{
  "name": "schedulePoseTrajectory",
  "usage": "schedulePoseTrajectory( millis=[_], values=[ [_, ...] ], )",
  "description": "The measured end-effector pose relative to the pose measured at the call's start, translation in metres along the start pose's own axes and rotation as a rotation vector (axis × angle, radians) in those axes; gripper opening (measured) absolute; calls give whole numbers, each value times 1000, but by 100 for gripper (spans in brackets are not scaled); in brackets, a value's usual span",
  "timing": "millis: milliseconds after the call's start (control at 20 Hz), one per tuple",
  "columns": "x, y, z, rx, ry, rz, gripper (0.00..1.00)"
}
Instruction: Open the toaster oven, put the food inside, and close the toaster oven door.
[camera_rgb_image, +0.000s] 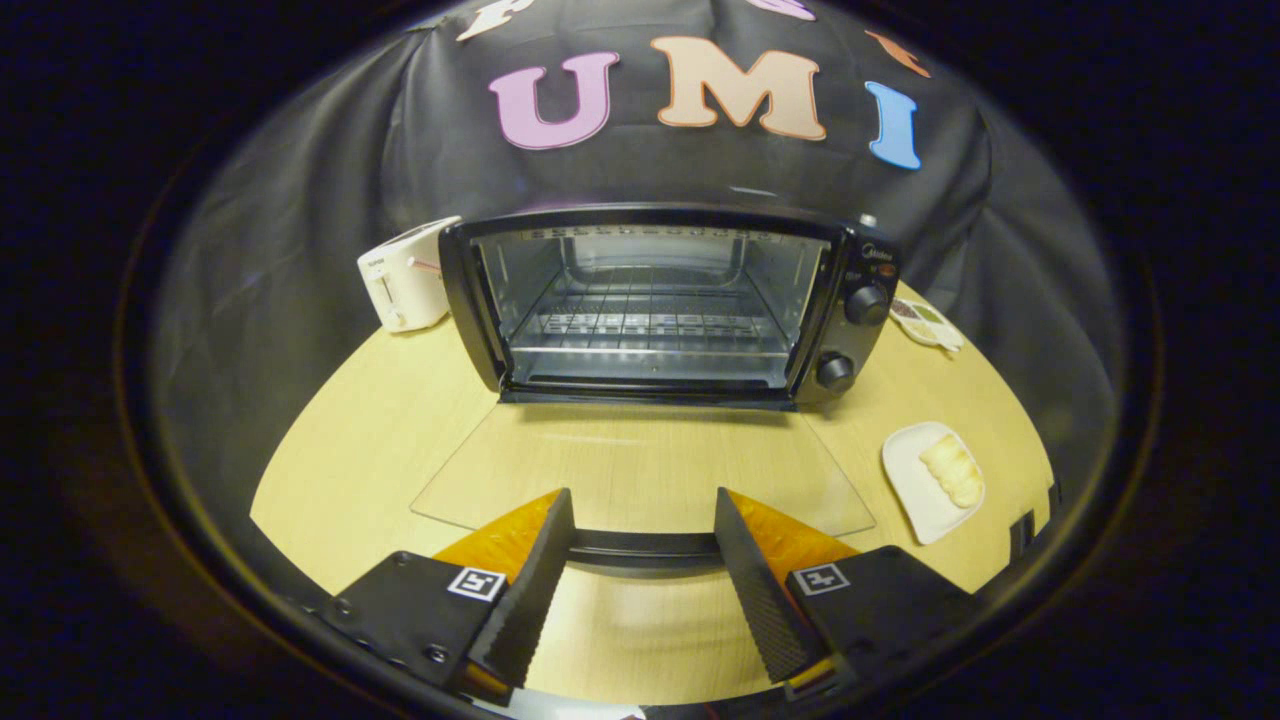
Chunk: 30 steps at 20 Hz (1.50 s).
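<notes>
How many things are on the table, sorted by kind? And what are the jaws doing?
Toaster oven, door folded down flat: 1
White toaster: 1
White plate with food: 1
Small dish beyond the oven's knobs: 1
Total: 4
Gripper: jaws open, the door's black handle between them, neither pressing it.

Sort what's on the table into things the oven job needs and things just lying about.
Needed: toaster oven, its glass door folded down open; food on white plate; gripper, open, at the door handle.
Lying about: white toaster; small packet.
</notes>
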<state>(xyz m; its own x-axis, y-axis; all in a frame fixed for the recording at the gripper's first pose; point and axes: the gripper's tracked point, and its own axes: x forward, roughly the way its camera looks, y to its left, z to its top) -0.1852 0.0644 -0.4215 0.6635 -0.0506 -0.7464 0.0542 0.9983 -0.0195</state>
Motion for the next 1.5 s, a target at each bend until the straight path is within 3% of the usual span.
schedulePoseTrajectory(
  millis=[200,350,750,1100,1500],
  values=[
    [7,4,-27,-34,66,18,88],
    [8,2,-26,14,69,24,88],
    [3,-19,28,61,-35,34,88],
    [6,-121,62,75,-90,-105,88],
    [18,-250,39,106,-52,-233,88]
  ],
)
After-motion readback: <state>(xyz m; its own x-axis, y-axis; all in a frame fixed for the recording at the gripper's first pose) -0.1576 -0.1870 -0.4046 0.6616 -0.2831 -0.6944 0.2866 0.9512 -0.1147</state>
